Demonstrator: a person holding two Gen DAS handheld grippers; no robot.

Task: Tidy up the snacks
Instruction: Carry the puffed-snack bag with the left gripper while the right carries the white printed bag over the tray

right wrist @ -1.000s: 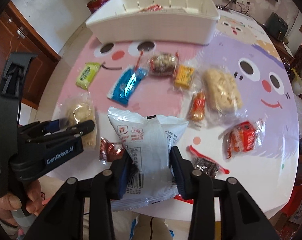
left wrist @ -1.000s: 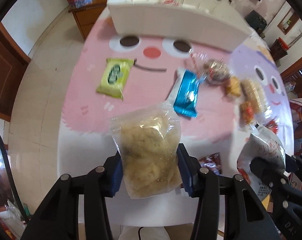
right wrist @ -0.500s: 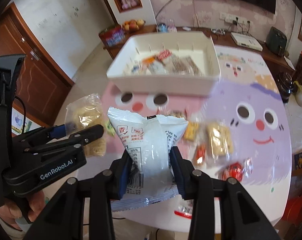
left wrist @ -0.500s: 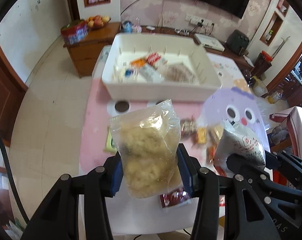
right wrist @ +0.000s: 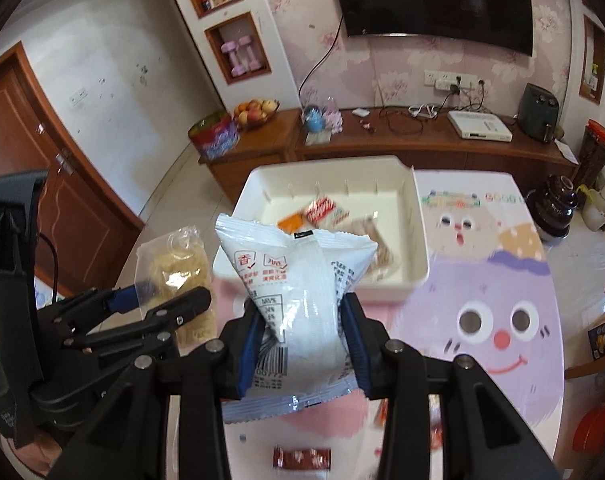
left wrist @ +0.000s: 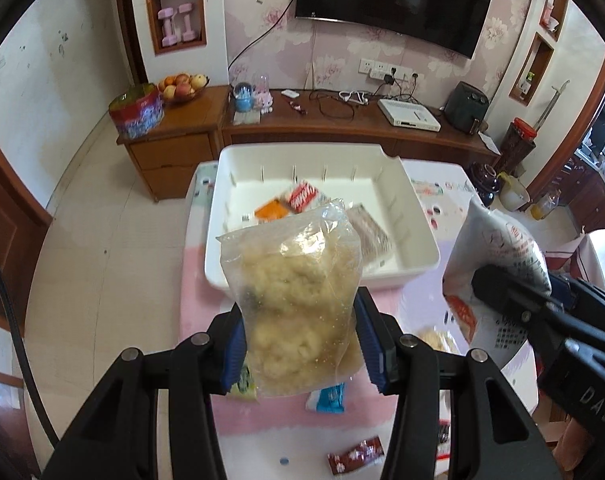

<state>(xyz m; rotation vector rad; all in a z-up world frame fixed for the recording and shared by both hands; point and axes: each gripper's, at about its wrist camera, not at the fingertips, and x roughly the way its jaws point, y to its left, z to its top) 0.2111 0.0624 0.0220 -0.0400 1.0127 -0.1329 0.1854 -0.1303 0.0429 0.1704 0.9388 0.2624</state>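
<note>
Two packets aloft: left gripper pinching clear snack bag, right gripper pinching white packet, both held toward white bin, likely for dropping in.

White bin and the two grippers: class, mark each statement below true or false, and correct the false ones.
1. The left gripper holds a clear bag of pale snacks. True.
2. The right gripper is open and holds nothing. False: it is shut on a white packet.
3. The white bin already holds some snacks. True.
4. The white bin sits on the floor. False: it sits on the table.
</note>
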